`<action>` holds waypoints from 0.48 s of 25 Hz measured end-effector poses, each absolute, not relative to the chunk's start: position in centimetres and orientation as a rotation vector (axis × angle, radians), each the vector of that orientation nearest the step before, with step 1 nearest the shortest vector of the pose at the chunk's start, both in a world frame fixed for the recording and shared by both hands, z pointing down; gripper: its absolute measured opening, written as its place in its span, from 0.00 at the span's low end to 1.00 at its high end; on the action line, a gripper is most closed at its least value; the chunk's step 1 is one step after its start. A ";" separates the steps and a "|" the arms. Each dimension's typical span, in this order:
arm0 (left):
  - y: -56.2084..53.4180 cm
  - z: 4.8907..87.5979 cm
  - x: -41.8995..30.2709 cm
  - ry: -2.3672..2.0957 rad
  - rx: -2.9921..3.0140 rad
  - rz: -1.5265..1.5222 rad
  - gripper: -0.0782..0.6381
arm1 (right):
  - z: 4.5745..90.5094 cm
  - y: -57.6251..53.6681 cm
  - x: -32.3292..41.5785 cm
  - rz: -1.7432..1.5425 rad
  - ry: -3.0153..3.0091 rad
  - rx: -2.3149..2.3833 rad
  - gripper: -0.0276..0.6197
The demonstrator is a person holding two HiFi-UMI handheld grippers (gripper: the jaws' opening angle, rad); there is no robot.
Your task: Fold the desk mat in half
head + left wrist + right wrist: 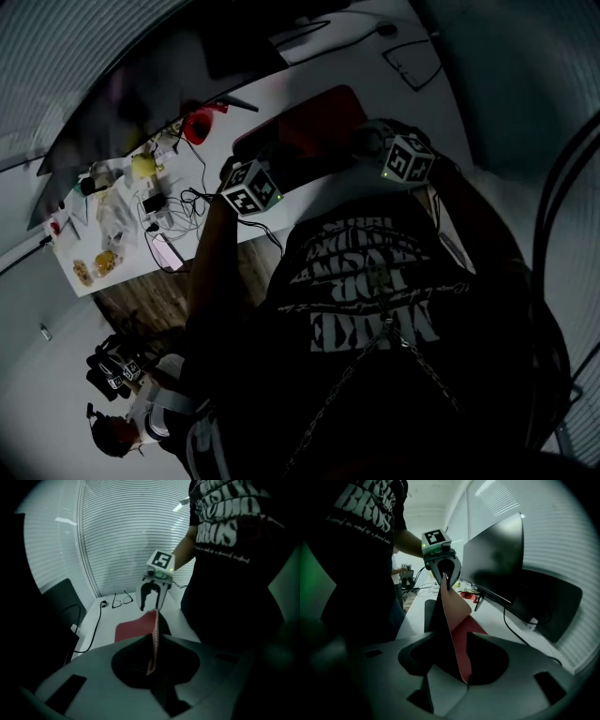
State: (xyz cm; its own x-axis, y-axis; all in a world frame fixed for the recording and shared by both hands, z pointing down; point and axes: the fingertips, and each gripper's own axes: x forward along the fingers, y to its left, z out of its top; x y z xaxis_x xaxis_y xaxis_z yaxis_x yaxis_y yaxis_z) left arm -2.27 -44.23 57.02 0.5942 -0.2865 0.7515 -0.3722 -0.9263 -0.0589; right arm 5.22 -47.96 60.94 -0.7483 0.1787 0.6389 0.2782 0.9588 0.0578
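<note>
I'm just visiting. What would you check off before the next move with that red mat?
1. Left gripper clamped on the desk mat: ok.
2. Right gripper gripping it: not ok; jaws apart, mat between them unclamped.
3. Near edge lifted off the desk: ok.
4. Glasses clear of the mat: ok.
5. Mat folded in half: not ok, not yet.
</note>
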 end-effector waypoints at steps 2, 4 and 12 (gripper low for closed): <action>-42.6 55.4 -3.0 -0.598 2.689 1.220 0.14 | 61.1 -48.1 4.1 -0.285 -2.381 -0.431 0.29; -41.1 53.9 -3.9 -0.638 2.664 1.196 0.14 | 61.4 -48.4 3.0 -0.368 -2.327 -0.534 0.29; -36.6 46.8 -8.7 -0.892 2.637 1.160 0.14 | 65.7 -51.9 -0.5 -0.655 -1.987 -0.770 0.34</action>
